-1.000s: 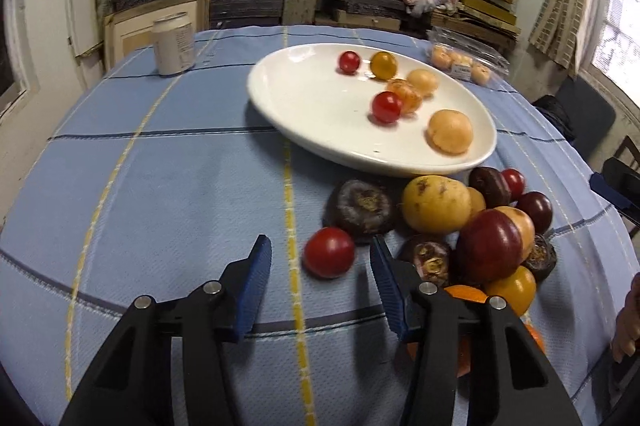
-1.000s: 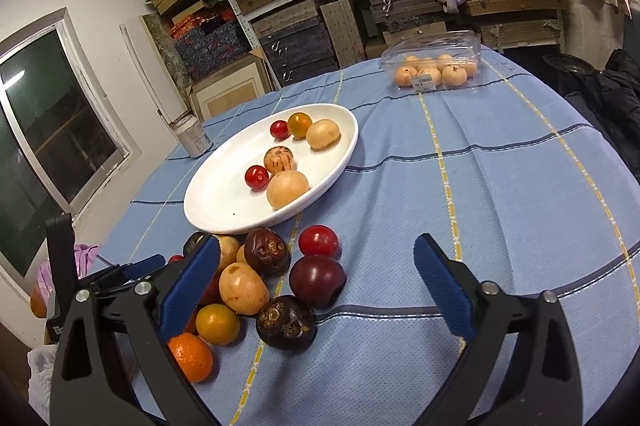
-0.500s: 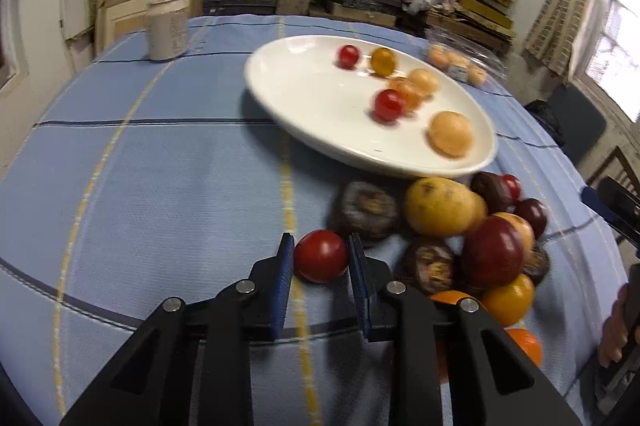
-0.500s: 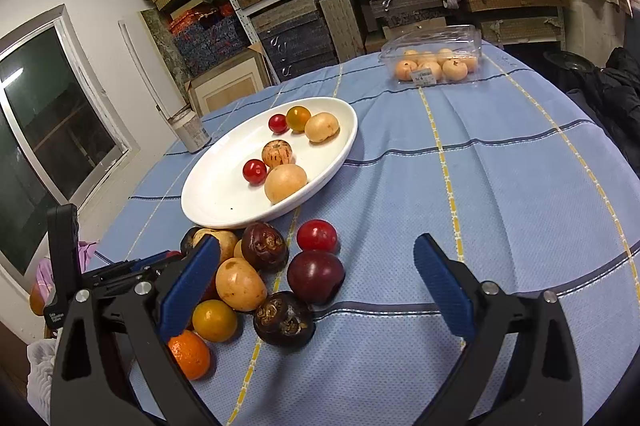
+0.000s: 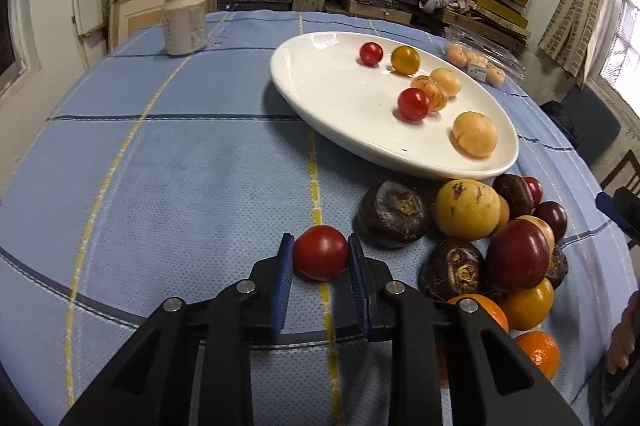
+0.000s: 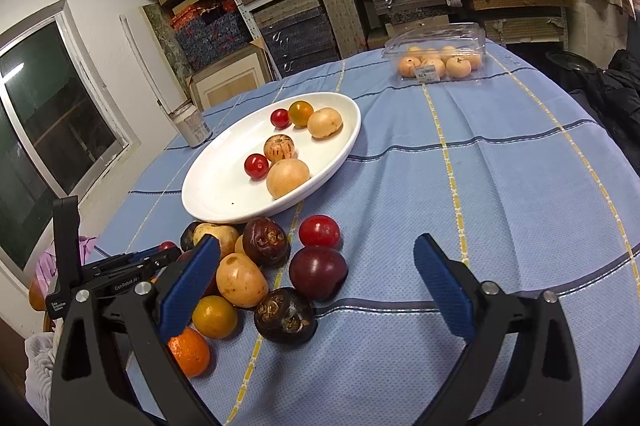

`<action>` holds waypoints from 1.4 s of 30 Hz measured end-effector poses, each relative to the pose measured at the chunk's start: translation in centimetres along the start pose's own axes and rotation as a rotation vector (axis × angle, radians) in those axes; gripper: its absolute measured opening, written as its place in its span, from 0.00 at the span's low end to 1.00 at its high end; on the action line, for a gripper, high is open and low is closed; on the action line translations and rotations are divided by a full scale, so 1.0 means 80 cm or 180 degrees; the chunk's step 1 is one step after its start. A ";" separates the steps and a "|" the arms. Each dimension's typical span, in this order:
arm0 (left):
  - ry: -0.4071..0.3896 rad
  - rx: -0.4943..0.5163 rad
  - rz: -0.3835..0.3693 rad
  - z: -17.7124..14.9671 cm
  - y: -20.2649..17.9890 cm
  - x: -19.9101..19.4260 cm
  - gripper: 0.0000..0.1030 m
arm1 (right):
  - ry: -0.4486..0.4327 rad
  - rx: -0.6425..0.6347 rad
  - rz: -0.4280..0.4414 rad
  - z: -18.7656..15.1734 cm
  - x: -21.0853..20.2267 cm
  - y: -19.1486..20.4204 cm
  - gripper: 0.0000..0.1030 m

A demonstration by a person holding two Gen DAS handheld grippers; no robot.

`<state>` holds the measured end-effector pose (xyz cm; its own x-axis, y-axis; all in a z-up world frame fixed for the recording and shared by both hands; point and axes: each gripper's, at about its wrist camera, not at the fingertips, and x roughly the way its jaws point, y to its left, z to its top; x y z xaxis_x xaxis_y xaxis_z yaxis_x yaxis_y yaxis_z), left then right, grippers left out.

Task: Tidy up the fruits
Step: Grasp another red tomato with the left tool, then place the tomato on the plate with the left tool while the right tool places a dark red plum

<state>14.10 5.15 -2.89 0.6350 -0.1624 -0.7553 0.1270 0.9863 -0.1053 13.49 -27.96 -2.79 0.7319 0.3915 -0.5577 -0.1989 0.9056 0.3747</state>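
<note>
My left gripper [image 5: 320,258] is shut on a red tomato [image 5: 321,252], which rests on or just above the blue cloth; the tomato barely shows in the right wrist view [image 6: 167,246]. A white oval plate [image 5: 320,81] beyond it holds several small fruits; it also shows in the right wrist view [image 6: 224,193]. A pile of mixed fruit [image 5: 496,238] lies right of the tomato, in front of the plate. My right gripper [image 6: 316,270] is open and empty, hovering above that pile [image 6: 260,266]. The left gripper's body [image 6: 120,274] shows at the left of the right wrist view.
A white jar [image 5: 185,24] stands at the back left of the table. A clear plastic box of pale fruit [image 6: 436,59] sits at the far edge. Shelves of stacked boxes fill the back wall. A window [image 6: 44,129] is on the left.
My left gripper's jaws closed from wide open onto the red tomato. The right gripper stayed open and drifted slightly over the pile.
</note>
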 end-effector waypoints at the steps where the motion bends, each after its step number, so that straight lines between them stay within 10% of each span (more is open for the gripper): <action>1: -0.0029 0.0016 0.0029 0.000 -0.001 -0.002 0.26 | -0.0003 -0.0015 -0.0008 0.000 0.000 0.001 0.93; 18: -0.0387 -0.0021 -0.0040 -0.005 -0.005 -0.055 0.26 | 0.0452 -0.0702 -0.0774 -0.020 0.057 0.018 0.83; 25: -0.0388 -0.0024 -0.0055 -0.005 -0.006 -0.055 0.26 | 0.0508 -0.0696 -0.0616 -0.018 0.065 0.019 0.67; 28: -0.0374 -0.0021 -0.0044 -0.006 -0.006 -0.055 0.26 | 0.0505 -0.0761 -0.0550 -0.020 0.064 0.026 0.38; 42: -0.0358 -0.0020 -0.0037 -0.006 -0.007 -0.052 0.26 | 0.0454 -0.0843 -0.0461 -0.026 0.056 0.036 0.37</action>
<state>11.01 5.31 -0.03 0.7150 -0.1758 -0.6766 0.1304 0.9844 -0.1181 14.86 -23.28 -5.77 0.6701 0.2575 -0.6962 -0.2756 0.9572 0.0888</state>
